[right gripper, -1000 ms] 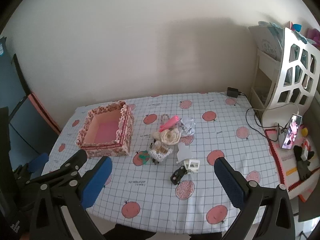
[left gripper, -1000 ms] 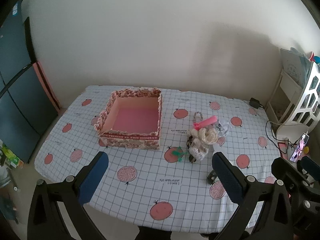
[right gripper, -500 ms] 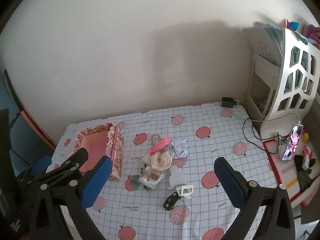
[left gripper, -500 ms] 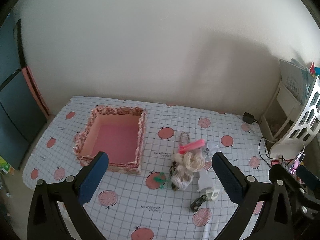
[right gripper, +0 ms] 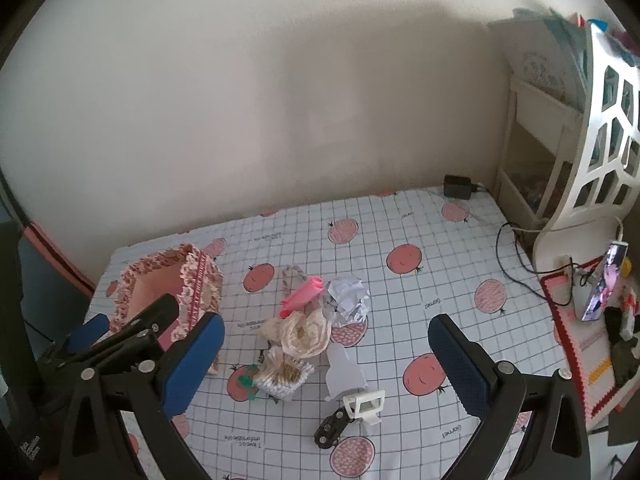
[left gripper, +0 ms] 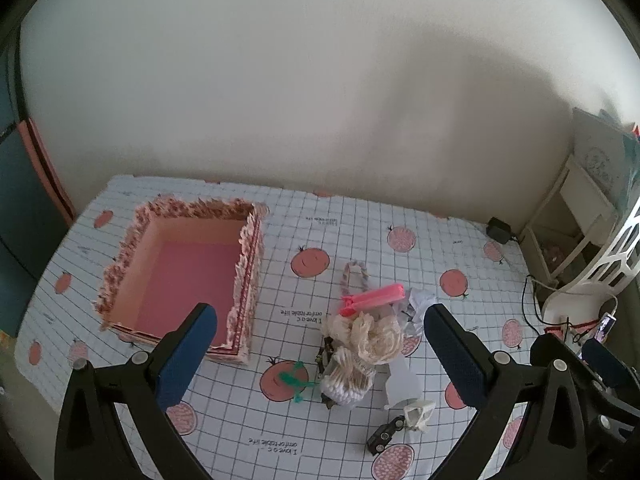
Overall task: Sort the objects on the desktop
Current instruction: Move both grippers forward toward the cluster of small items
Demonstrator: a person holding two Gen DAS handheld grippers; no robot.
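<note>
We find both grippers above the near edge of the table, clear of every object. The left gripper [left gripper: 320, 344] stands wide open and holds nothing; the right gripper [right gripper: 326, 350] is likewise spread wide and empty.

The step in hand, in our judgement, is the approach to a first pick; no object lies in the box [left gripper: 188, 276] yet. We advise taking an outlying piece first. The pink clip [left gripper: 374, 299] lies on top at the far side of the pile and offers a firm, narrow body; the jaws should come down across its width. The black piece [right gripper: 330, 430] and the white frame [right gripper: 364, 402] touch each other at the near side and should be parted with care.

The objects form one tight cluster right of the box, well apart from it: a cream fabric flower [right gripper: 302, 332] resting against a bundle of cotton swabs [right gripper: 282, 374], crumpled paper [right gripper: 346, 294] just behind, a green clip [left gripper: 294, 380] beside the swabs. The flower is soft and will likely compress under grip.

The box is open, pink inside, with a frilled rim, near the left corner.
</note>
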